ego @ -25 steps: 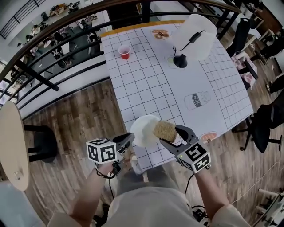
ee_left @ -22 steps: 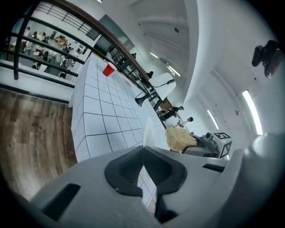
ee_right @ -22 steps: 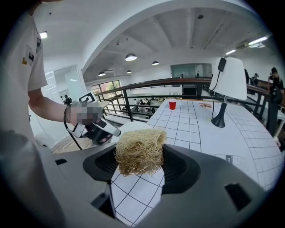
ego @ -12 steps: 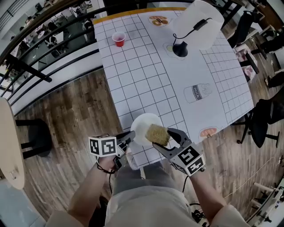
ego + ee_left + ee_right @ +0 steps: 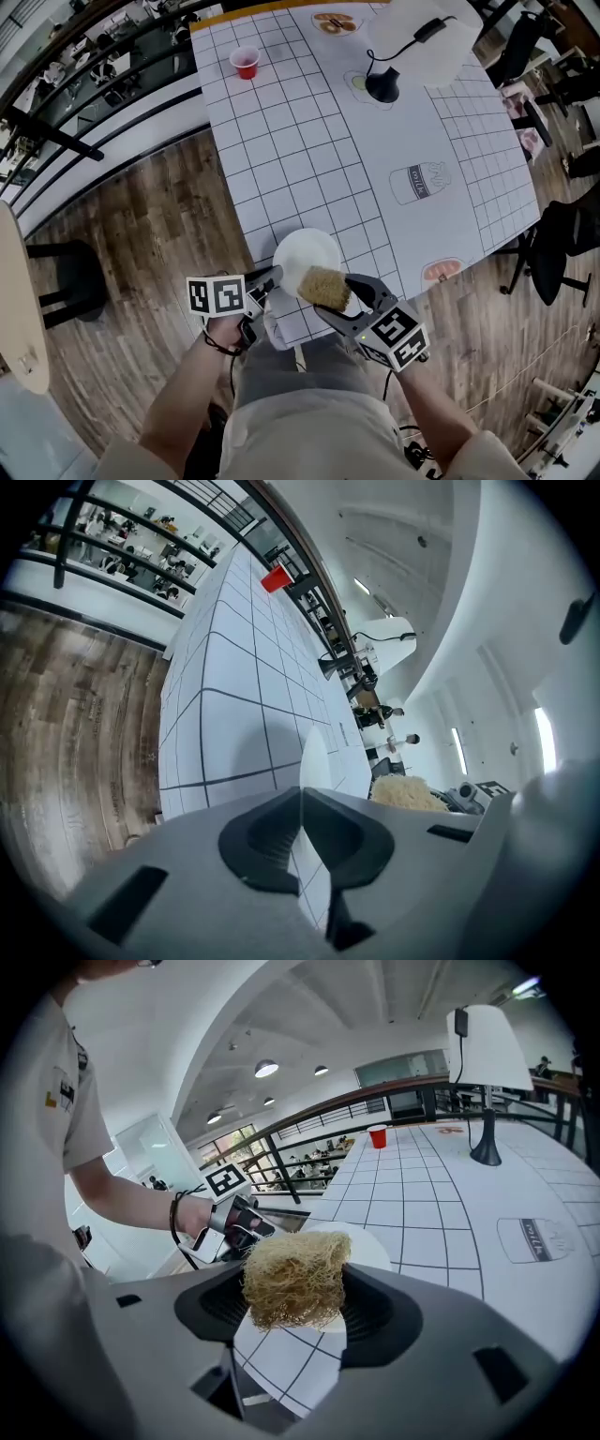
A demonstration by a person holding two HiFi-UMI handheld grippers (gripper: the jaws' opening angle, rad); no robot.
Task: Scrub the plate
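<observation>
A white plate (image 5: 305, 255) hangs over the near edge of the white gridded table (image 5: 309, 150). My left gripper (image 5: 272, 276) is shut on its left rim. In the left gripper view the plate (image 5: 314, 750) shows edge-on, as a thin white blade running out from between the closed jaws of the left gripper (image 5: 302, 803). My right gripper (image 5: 328, 291) is shut on a tan fibrous scrubber (image 5: 325, 287) at the plate's near right rim. In the right gripper view the scrubber (image 5: 295, 1277) fills the gap between the jaws of the right gripper (image 5: 295, 1290), with the plate (image 5: 364, 1246) just behind it.
A red cup (image 5: 245, 62) stands at the table's far left, and a lamp with a black base (image 5: 382, 86) and white shade (image 5: 422, 37) at the far end. Printed pictures mark the tabletop. Dark chairs (image 5: 562, 253) stand at the right, a round wooden top (image 5: 19, 300) at the left.
Both grippers have sunk toward the table's near edge, carrying the plate and the scrubber. The scrubber has shifted from the plate's right side to its near right rim.
</observation>
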